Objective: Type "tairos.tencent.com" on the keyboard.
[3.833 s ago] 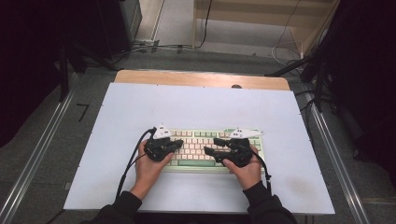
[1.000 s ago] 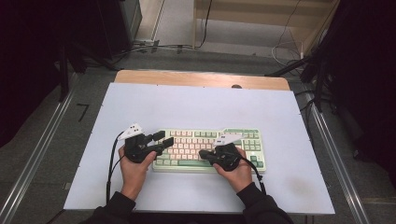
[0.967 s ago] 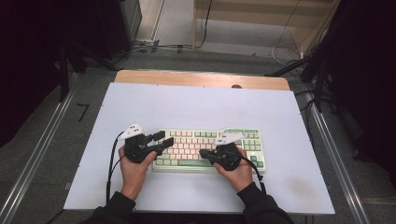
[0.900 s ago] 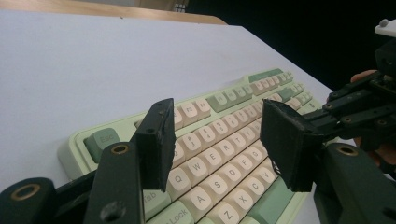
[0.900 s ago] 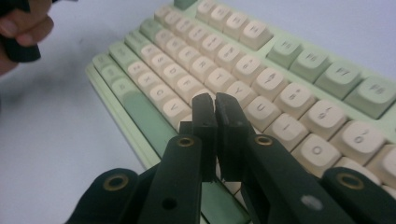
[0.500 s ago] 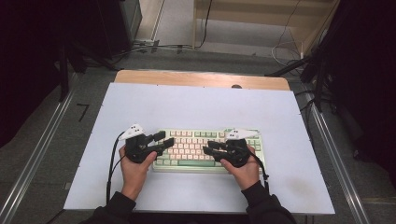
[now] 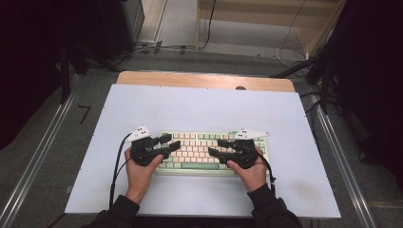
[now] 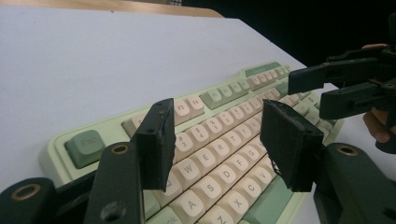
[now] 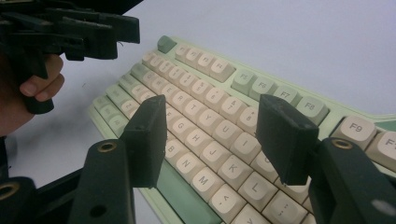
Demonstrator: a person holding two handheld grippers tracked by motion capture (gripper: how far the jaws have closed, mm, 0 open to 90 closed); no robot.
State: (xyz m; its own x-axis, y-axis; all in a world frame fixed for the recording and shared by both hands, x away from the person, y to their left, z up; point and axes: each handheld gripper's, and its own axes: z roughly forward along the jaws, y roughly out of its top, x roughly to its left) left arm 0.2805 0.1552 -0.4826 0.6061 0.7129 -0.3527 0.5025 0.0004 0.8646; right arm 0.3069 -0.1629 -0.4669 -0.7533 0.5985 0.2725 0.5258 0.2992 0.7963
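A pale green keyboard point(image 7: 199, 142) with cream keys lies flat on the white table top point(image 7: 204, 107), near its front. My left gripper point(image 7: 171, 141) hovers over the keyboard's left end, open with nothing between its jaws; its own view has them point(image 8: 215, 121) above the letter rows point(image 8: 205, 158). My right gripper point(image 7: 216, 147) sits over the right half and points left. Its jaws have just been opening and now stand apart point(image 9: 210, 107) above the keys point(image 9: 201, 88), holding nothing. The two grippers face each other: right point(image 8: 308, 91), left point(image 9: 123, 39).
A wooden strip point(image 7: 204, 80) borders the table's far edge. Metal rails point(image 7: 38, 161) run along both sides. Cables point(image 7: 157, 47) lie on the floor beyond. Bare white surface surrounds the keyboard.
The right gripper lifted slightly off the keyboard's front and its jaws spread from shut to open. The left gripper, earlier over the keys, holds still at the left end.
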